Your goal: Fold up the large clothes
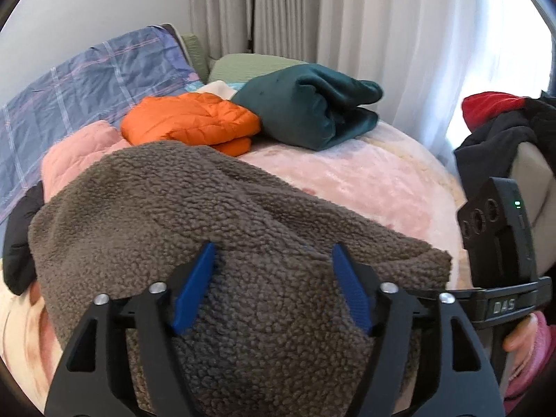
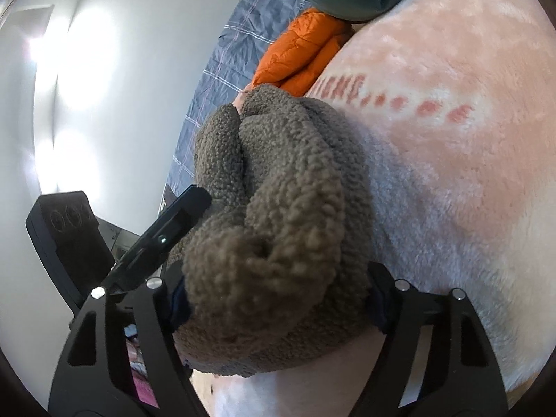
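Observation:
A brown fleece garment [image 1: 194, 215] lies folded on the pink blanket [image 1: 365, 180] of a bed. My left gripper [image 1: 272, 253] is open, its blue pads [image 1: 194, 288] spread wide and resting on top of the fleece. In the right wrist view the fleece [image 2: 278, 229] is bunched between the fingers of my right gripper [image 2: 274, 299]. The jaws stand wide around the thick bundle, and the fleece hides the pads, so whether they clamp it is unclear. The other gripper's body [image 2: 66, 243] shows at the left.
A folded orange puffer jacket [image 1: 189, 121] and a folded dark green garment [image 1: 305, 104] lie farther back on the bed. A blue checked quilt [image 1: 80, 93] sits at the left. Dark and red clothes [image 1: 500, 121] hang over a chair at the right. Curtains [image 1: 347, 17] hang behind.

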Demonstrator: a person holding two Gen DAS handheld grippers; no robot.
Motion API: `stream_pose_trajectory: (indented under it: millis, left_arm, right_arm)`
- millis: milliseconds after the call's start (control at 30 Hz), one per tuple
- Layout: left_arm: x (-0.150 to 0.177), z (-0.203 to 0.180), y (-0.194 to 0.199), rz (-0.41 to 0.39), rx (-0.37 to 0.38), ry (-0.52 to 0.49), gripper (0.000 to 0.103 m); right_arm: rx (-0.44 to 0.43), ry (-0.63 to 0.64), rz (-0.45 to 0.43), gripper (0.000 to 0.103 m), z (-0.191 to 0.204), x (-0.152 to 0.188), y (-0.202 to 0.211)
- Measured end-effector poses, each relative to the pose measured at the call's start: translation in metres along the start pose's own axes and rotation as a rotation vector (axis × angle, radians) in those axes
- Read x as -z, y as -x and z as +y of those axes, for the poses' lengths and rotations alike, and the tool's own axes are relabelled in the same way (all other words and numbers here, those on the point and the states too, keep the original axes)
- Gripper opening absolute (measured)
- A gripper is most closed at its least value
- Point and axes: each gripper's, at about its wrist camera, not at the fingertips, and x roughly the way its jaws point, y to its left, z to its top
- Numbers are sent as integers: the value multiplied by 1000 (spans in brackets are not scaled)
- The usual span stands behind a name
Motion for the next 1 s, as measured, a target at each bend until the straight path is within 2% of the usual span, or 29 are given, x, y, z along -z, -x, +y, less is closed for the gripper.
stream_pose_trajectory:
  millis: [67,200,333,367,433,533,633,700,767,900,1000]
  left_arm:
    - [0,-1,0,0,8,-4,76]
    - [0,1,1,-13,16,8,78]
    - [2,18,8,-49,77,88,78]
    - [2,22,8,-54,89,112,77]
    - [2,27,9,-61,101,140,77]
    - [-2,36,20,-76,133,196,77]
    - [-2,59,36,-123,122,280,81]
    - [2,85,51,-171,66,339,83]
    - [11,118,60,-187,2,417,85]
    - [40,182,49,-126,-64,580,89]
    - [63,222,23,-75,-50,710,90]
  right_arm:
    - [-3,5,-1,80,0,1,0]
    - [-17,-36,12,94,-4,-1,-6]
    - [-28,-48,28,101,0,-6,-16]
    - [-23,-40,21,100,2,-6,-16]
    - [-9,-11,-15,81,7,-5,-11]
    - [9,54,-51,70,14,-1,-2]
    - [-1,60,-50,69,9,-1,0]
    - [-15,52,-42,69,7,-1,1]
    - [-20,67,-42,69,8,0,1]
    - [-29,90,-38,70,8,3,3]
    - [-37,93,-31,71,7,3,3]
